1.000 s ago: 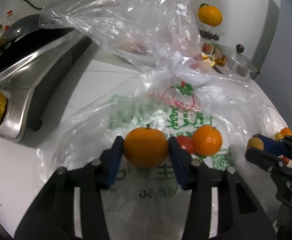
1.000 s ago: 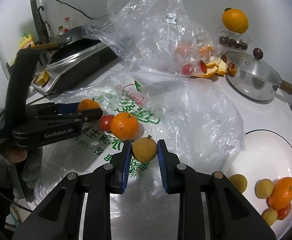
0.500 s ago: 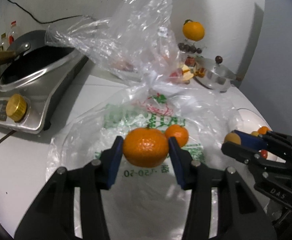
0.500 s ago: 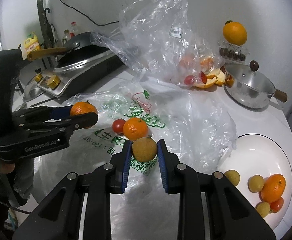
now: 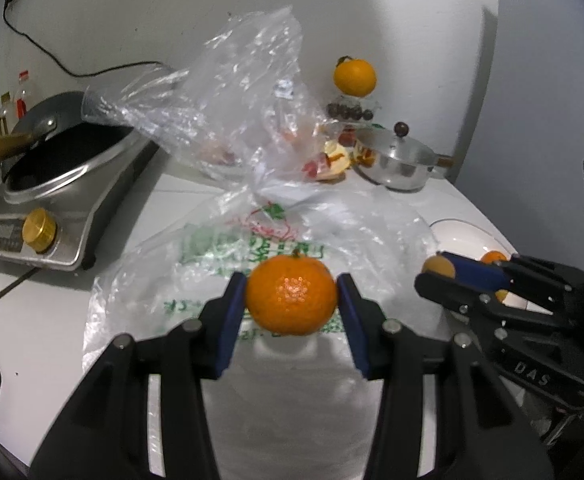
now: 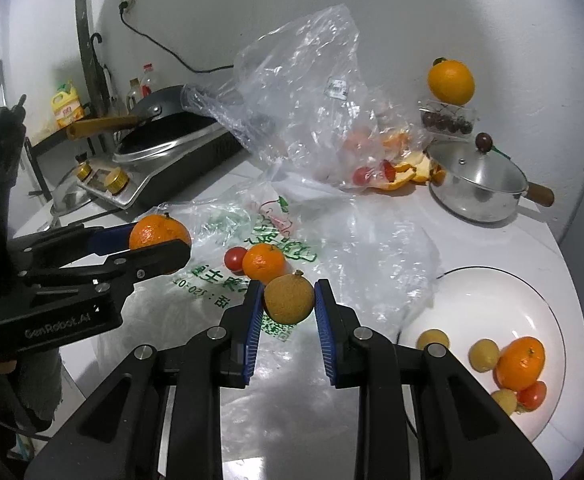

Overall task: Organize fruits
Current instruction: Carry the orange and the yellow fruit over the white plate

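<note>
My left gripper (image 5: 291,300) is shut on an orange mandarin (image 5: 291,294) and holds it above the printed plastic bag (image 5: 228,256); the mandarin also shows in the right wrist view (image 6: 159,233). My right gripper (image 6: 288,304) is shut on a small brownish-yellow round fruit (image 6: 288,298), held in the air. Below it on the bag lie another mandarin (image 6: 264,262) and a small tomato (image 6: 234,258). A white plate (image 6: 487,296) at the right holds a mandarin (image 6: 520,361), a tomato and several small yellow fruits.
A crumpled clear bag (image 6: 303,104) with peels and tomatoes stands at the back. A steel pot with lid (image 6: 476,184) is at the back right, an orange (image 6: 451,81) on a cherry box behind it. An induction cooker with a pan (image 6: 160,148) is at the left.
Both grippers have risen away from the bag with their fruits held. The mandarin and tomato on the bag now lie farther below; the left view no longer shows them.
</note>
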